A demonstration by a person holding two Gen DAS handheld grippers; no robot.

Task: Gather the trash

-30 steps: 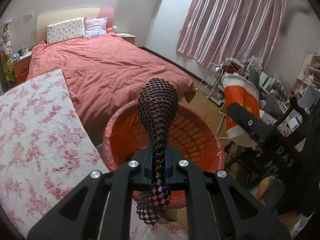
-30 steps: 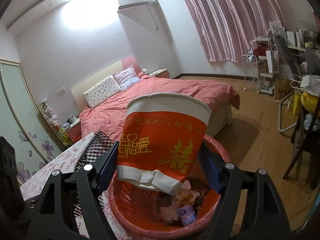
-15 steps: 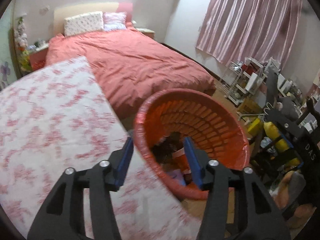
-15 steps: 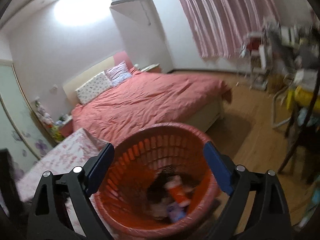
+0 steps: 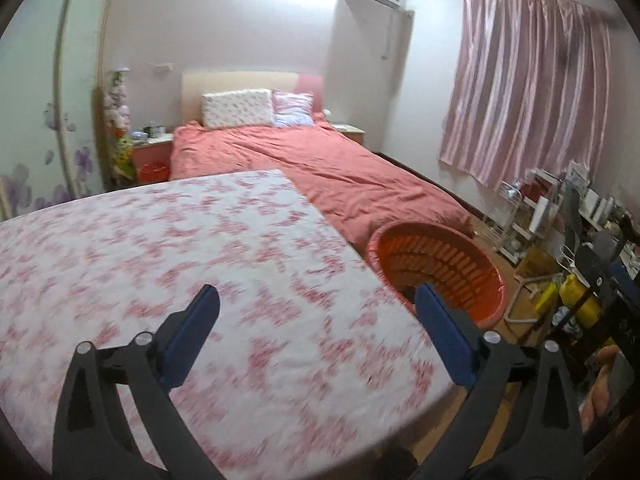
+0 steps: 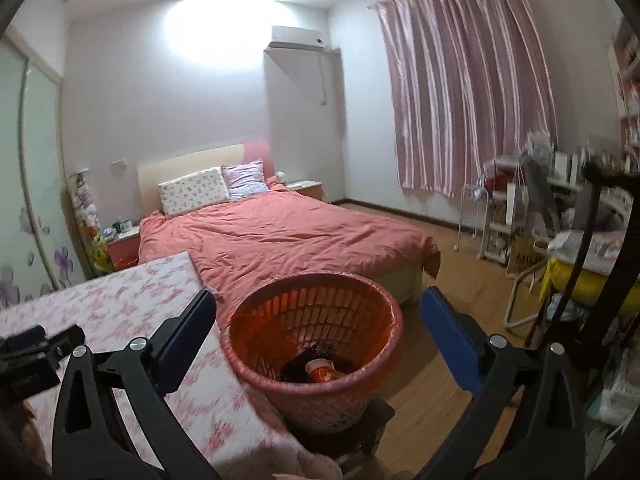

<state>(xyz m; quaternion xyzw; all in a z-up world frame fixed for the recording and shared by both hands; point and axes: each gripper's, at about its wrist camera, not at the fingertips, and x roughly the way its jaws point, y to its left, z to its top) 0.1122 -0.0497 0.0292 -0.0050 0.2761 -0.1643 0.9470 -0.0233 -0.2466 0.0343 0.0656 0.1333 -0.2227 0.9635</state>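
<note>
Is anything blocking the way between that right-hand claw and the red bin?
Nothing visible. The right gripper, wide open and empty, looks straight at the red basket; the cup already lies inside.

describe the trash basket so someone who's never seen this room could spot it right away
Find the big bed with the salmon cover, then its foot end beside the floral-clothed table. The basket stands there on a dark stand: round, orange-red, with slotted walls and a cup inside, the only such container nearby.
</note>
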